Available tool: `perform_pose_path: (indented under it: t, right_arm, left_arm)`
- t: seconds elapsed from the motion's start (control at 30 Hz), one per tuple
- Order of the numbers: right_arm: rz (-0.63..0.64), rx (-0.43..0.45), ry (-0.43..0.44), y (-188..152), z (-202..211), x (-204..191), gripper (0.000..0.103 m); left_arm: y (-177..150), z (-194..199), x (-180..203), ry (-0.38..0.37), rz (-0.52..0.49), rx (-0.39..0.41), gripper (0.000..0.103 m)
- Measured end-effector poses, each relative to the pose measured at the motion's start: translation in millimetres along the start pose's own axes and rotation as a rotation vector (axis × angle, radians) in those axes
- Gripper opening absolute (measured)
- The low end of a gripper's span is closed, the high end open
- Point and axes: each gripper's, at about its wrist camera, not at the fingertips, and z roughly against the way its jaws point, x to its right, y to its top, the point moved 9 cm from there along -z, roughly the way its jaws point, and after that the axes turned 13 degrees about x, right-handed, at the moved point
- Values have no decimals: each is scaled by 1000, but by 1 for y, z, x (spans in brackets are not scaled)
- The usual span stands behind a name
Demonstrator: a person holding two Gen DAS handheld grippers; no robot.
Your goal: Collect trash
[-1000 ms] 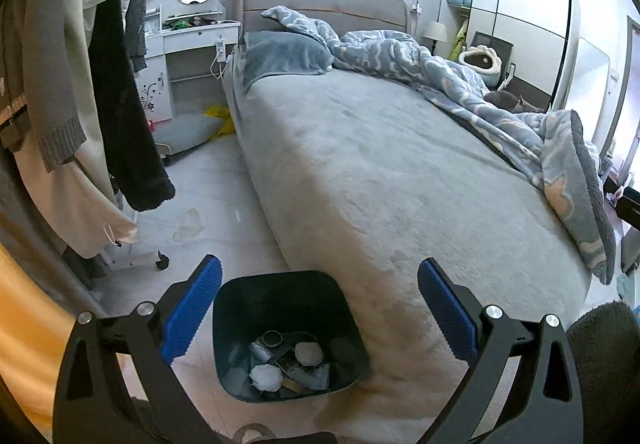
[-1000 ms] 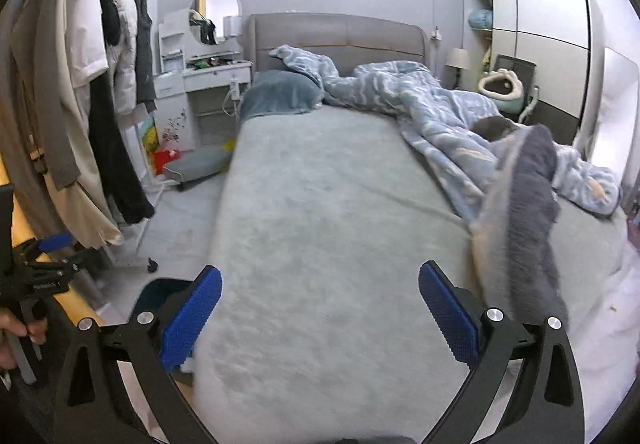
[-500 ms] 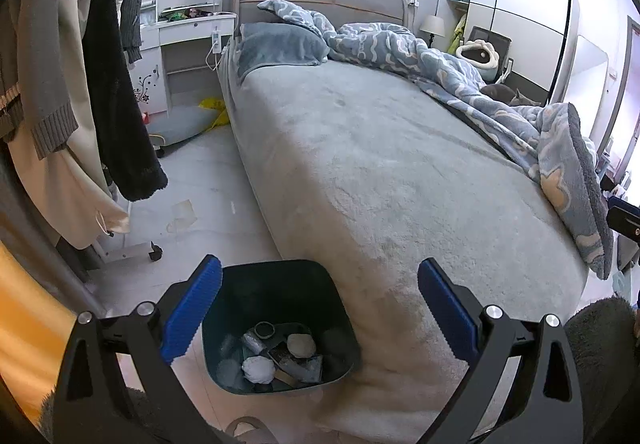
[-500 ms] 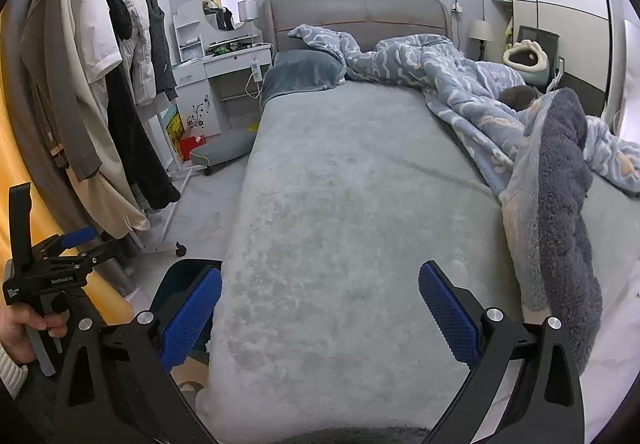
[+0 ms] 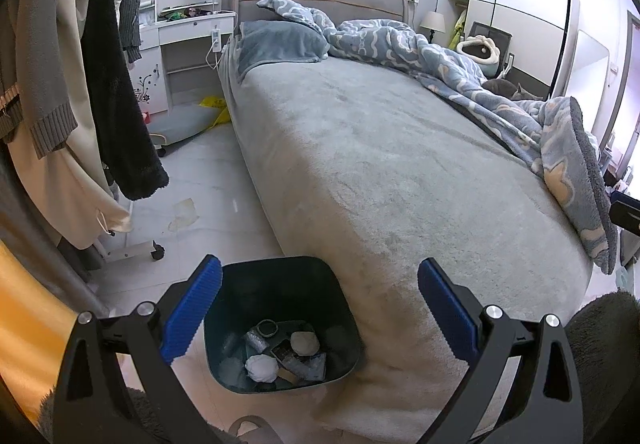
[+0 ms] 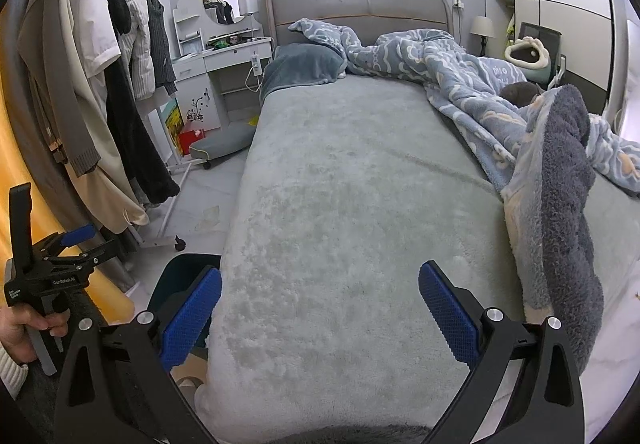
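Grippers: left gripper and right gripper both spread wide, empty. Trash bin below left fingers, touching bed corner; two white wads inside. Risk: knocking bin over while reaching. One floor scrap beyond, uncollected.

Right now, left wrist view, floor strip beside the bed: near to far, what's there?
Trash bin → rack caster → crumpled scrap on the tiles → grey floor cushion → yellow bag → white vanity desk.
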Motion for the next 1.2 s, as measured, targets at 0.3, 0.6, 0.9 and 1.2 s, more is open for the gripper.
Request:
perform_pose_path:
  t: [0.3,0.6,0.9,1.2]
  right_arm:
    - [-1,-1,0,0,0,0,100]
    - [-4,-9,0,-4,0,-2,100]
    - [-6,-10,2,-4,-1,-1,100]
    - [-4,-11,1,-4,-1,-1,100]
  left_arm:
    - [0,0,-1,1,0,-2,100]
    - [-1,0,0,2,1,-2,100]
    - [-1,0,-1,1,0,-3,100]
    - [0,0,-2,0,1,-3,100]
